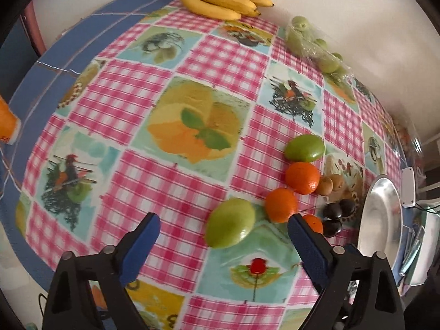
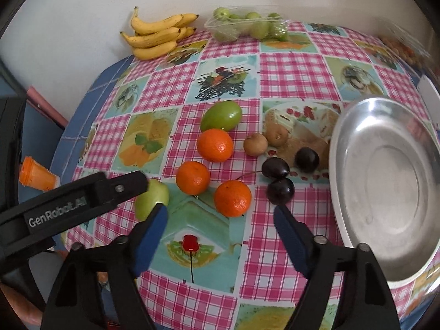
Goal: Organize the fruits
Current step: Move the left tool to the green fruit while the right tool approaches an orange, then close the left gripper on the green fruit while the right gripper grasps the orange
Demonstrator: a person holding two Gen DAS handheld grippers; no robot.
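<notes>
Loose fruit lies on the checked tablecloth (image 1: 192,63): two green fruits, three oranges, two small brown fruits (image 2: 255,144) and three dark plums (image 2: 280,189). My left gripper (image 1: 222,221) is open above the near green fruit (image 1: 231,227), which sits between its blue pads without touching them. In the right wrist view one of its black fingers (image 2: 121,188) crosses that green fruit (image 2: 154,196). My right gripper (image 2: 220,210) is open too, with the nearest orange (image 2: 233,198) just beyond its tips. A bare metal plate (image 2: 385,192) stands to the right.
Bananas (image 2: 156,35) and a clear tray of small green fruits (image 2: 247,26) lie at the back by the wall. An orange cup (image 2: 37,177) sits off the left edge. The farther green fruit (image 2: 221,115) and two oranges (image 2: 215,145) lie mid-table.
</notes>
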